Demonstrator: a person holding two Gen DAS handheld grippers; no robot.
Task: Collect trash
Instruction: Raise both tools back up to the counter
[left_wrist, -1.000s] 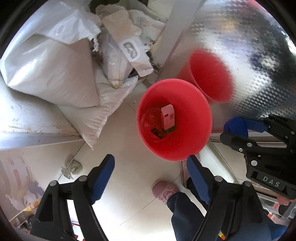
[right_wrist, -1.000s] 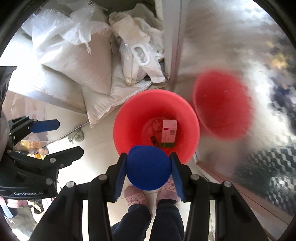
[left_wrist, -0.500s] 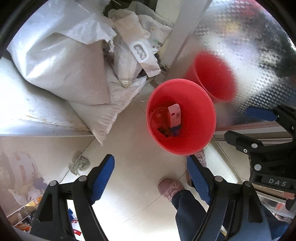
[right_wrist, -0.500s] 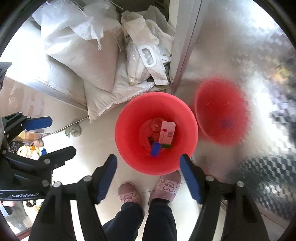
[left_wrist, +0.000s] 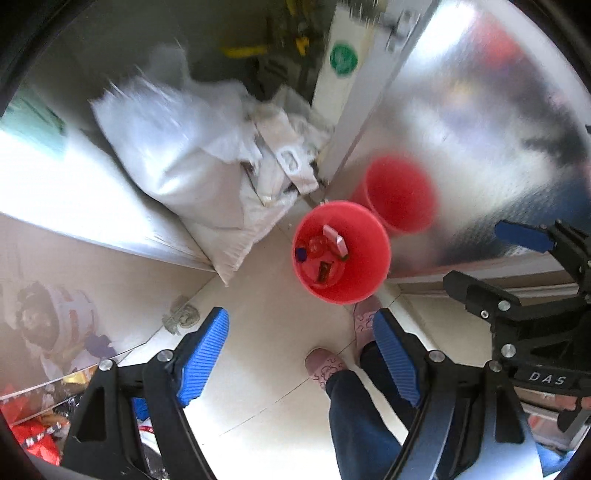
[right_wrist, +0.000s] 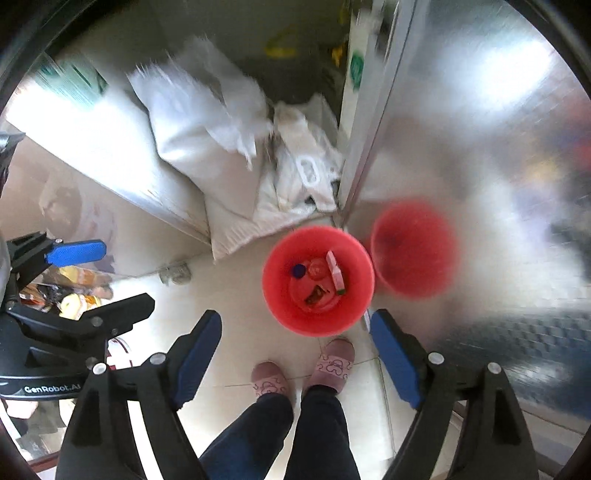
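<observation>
A red bucket (left_wrist: 369, 258) stands on the pale floor far below both grippers, in a corner by a metal panel. Inside it lie a round blue cap (left_wrist: 300, 254), a white carton (left_wrist: 335, 236) and some wrappers. In the right wrist view the bucket (right_wrist: 280, 291) holds the same blue cap (right_wrist: 298, 270) and carton (right_wrist: 334, 271). My left gripper (left_wrist: 299, 319) hangs open and empty above the floor. The jaws of my right gripper (right_wrist: 295, 319) are opening, with nothing between them. Each gripper also shows at the edge of the other's view.
White sacks (left_wrist: 184, 162) are piled left of the bucket against a ledge. The shiny metal panel (left_wrist: 480, 147) on the right mirrors the bucket. A person's pink slippers (right_wrist: 332, 362) stand just in front of the bucket. A small crumpled scrap (left_wrist: 181, 317) lies on the floor.
The right gripper, shut on the blue cap a second ago, opened and the cap now lies in the bucket. Both grippers rose, so the bucket looks smaller.
</observation>
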